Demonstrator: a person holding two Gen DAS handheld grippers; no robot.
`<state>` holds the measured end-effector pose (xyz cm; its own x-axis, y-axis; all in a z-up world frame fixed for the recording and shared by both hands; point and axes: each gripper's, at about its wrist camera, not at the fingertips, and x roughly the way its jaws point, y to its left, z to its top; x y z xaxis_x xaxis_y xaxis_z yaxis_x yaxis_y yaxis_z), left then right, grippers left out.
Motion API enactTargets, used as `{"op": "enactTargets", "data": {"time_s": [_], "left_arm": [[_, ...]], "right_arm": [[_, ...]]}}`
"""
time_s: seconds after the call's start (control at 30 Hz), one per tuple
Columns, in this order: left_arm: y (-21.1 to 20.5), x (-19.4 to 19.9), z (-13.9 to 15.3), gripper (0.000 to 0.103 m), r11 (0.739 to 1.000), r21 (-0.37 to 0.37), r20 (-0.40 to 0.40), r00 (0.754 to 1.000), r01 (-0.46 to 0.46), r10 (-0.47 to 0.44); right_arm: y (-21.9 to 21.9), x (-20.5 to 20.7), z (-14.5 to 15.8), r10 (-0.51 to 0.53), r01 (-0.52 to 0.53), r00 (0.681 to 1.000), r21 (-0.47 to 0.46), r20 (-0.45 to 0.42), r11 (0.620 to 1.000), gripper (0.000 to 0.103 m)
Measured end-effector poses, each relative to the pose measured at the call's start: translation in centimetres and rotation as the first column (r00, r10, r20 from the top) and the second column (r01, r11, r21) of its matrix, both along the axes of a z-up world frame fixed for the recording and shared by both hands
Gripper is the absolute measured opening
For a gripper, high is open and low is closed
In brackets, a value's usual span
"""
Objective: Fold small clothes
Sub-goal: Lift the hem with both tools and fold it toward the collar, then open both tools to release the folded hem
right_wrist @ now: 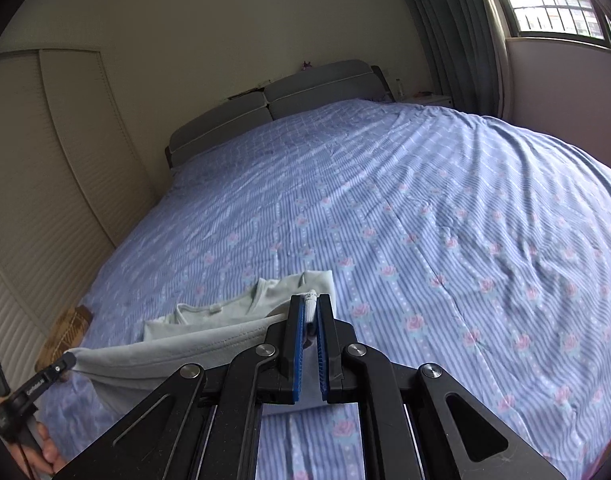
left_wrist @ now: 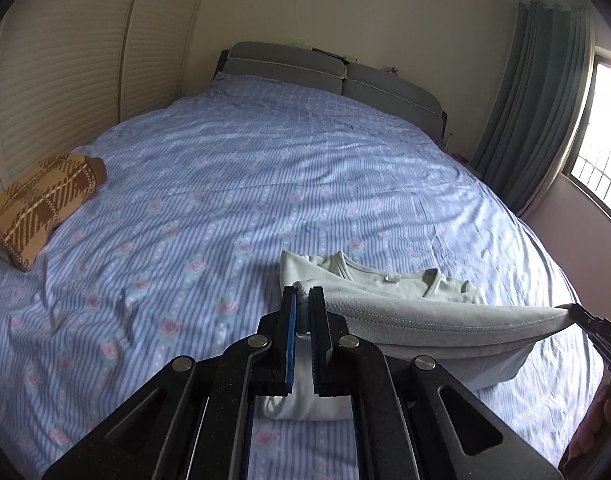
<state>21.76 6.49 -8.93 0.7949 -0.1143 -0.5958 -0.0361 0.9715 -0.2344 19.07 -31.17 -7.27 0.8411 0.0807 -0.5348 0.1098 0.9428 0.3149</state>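
Note:
A pale grey-green small shirt (left_wrist: 405, 284) lies on the bed, neckline toward the headboard. Its hem edge (left_wrist: 437, 322) is lifted and stretched taut above the rest of the shirt. My left gripper (left_wrist: 304, 294) is shut on the hem's left corner. My right gripper (right_wrist: 310, 300) is shut on the hem's right corner; it also shows at the right edge of the left wrist view (left_wrist: 581, 314). In the right wrist view the shirt (right_wrist: 225, 312) lies to the left, and the left gripper (right_wrist: 65, 362) pinches the far end of the hem (right_wrist: 177, 350).
The bed (left_wrist: 245, 184) has a blue striped floral sheet. A folded brown plaid garment (left_wrist: 37, 204) lies at the left edge of the bed. A grey headboard (left_wrist: 329, 76) stands at the far end. Louvred wardrobe doors (left_wrist: 65, 80) stand left, curtain (left_wrist: 533, 108) and window (left_wrist: 601, 148) right.

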Motion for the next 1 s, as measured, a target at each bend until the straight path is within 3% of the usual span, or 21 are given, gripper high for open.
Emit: {"op": "enactTargets", "data": {"time_s": [0.4,0.67,0.87,0.93,0.97,1.0], "left_arm": [[0.4,10.8,-6.2,0.008,1.0,0.01,-0.125,0.992,-0.014,0.015],[0.3,13.3,-9.5,0.008,0.999,0.049,-0.166,0.986,-0.012,0.02],[-0.2,13.4,-9.5,0.012,0.996,0.087,-0.153,0.988,0.007,0.006],[-0.6,12.5,-8.5,0.029,0.993,0.116,-0.129,0.992,0.023,-0.008],[-0.9,11.8,-8.0,0.036,0.99,0.135,-0.112,0.994,0.032,-0.016],[-1.2,11.3,-7.4,0.038,0.987,0.153,-0.098,0.995,0.04,-0.025]], "right_arm": [[0.1,11.3,-6.0,-0.004,0.007,0.99,0.016,-0.143,1.0,0.007],[0.3,14.6,-10.0,-0.008,0.011,0.977,0.014,-0.215,1.0,0.007],[0.8,15.3,-10.6,-0.003,-0.001,0.974,-0.017,-0.228,1.0,0.008],[1.0,14.8,-9.9,-0.011,0.002,0.977,-0.043,-0.212,0.999,0.022],[1.1,14.3,-9.4,-0.018,0.007,0.981,-0.059,-0.194,0.998,0.035],[1.3,13.8,-8.9,-0.024,0.011,0.984,-0.079,-0.175,0.997,0.042]]}}
